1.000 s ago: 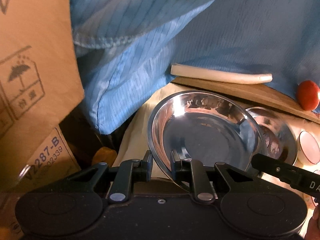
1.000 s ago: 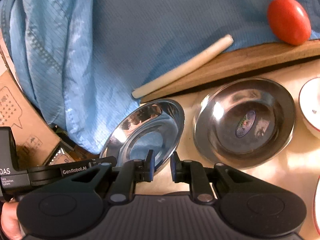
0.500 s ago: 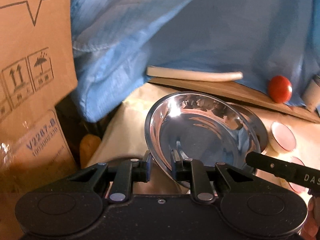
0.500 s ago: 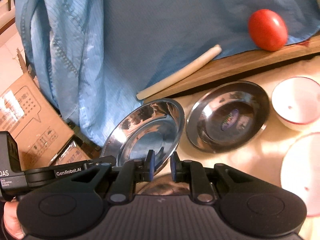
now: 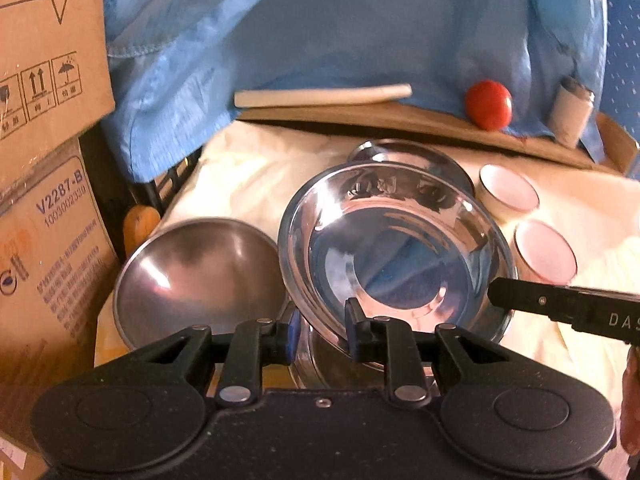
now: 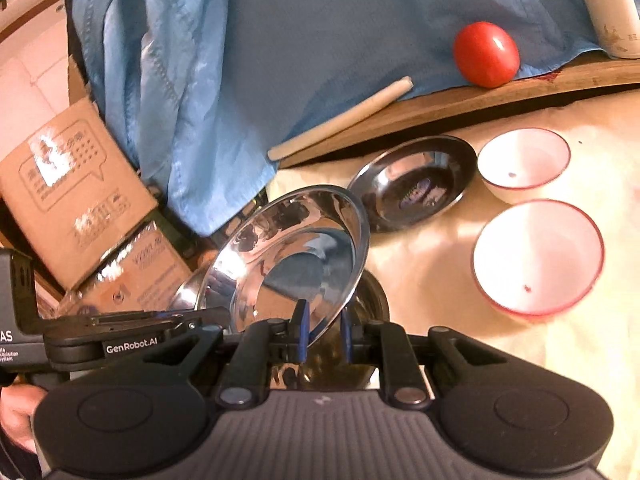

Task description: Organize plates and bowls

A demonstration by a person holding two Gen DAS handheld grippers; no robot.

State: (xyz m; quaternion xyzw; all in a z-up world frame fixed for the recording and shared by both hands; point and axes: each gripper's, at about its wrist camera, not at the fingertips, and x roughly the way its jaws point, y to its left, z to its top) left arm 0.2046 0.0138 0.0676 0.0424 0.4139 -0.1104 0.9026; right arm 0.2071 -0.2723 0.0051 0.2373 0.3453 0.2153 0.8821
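Observation:
A shiny steel plate hangs tilted above the cream cloth, and its near rim passes between the fingers of both grippers. My right gripper is shut on that rim of the steel plate. My left gripper holds the same edge between its jaws, which are opening; a dark gap shows beside the left pad. Right under the plate sits a steel bowl. A matt steel bowl rests to the left, and a second steel plate lies further back. Two white bowls stand on the right.
A wooden board along the back carries a red tomato and a pale stick. Blue cloth hangs behind it. Cardboard boxes crowd the left side. A hand grips the left tool.
Both grippers have carried the tilted plate away from the board toward the near side. The matt bowl and the bowl underneath have come into view. The left jaws stand slightly wider.

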